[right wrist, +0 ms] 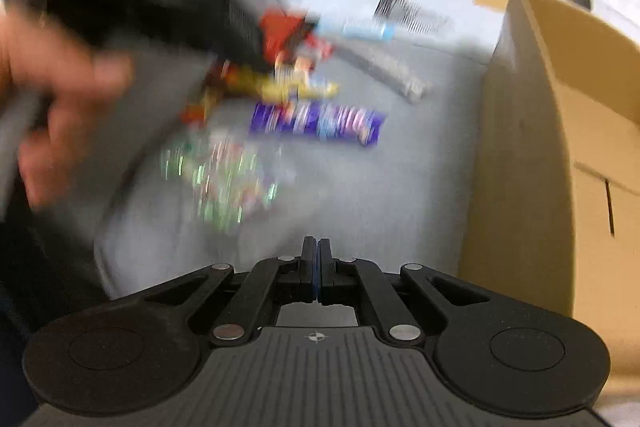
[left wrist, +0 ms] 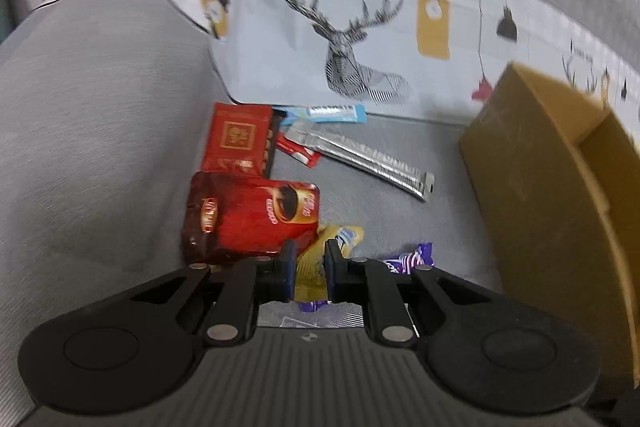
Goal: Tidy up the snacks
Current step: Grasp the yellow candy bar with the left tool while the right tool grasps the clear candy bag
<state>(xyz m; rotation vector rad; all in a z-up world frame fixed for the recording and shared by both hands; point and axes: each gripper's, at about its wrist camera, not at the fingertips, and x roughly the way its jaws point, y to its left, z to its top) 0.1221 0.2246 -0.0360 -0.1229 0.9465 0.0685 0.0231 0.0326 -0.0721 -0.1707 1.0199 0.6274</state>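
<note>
Grey sofa seat (left wrist: 400, 187) with snacks scattered beside a cardboard box (left wrist: 540, 167). Left gripper (left wrist: 311, 269) is pinching the yellow packet (left wrist: 316, 259), so lift straight up before swinging boxward. Right gripper (right wrist: 316, 267) is pressed together, empty; the purple bar (right wrist: 316, 123) looks easiest next.

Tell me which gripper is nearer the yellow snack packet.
Left. The left gripper has the yellow packet between its fingers. The right gripper is shut and empty, well back from the packet over bare grey cushion.
</note>
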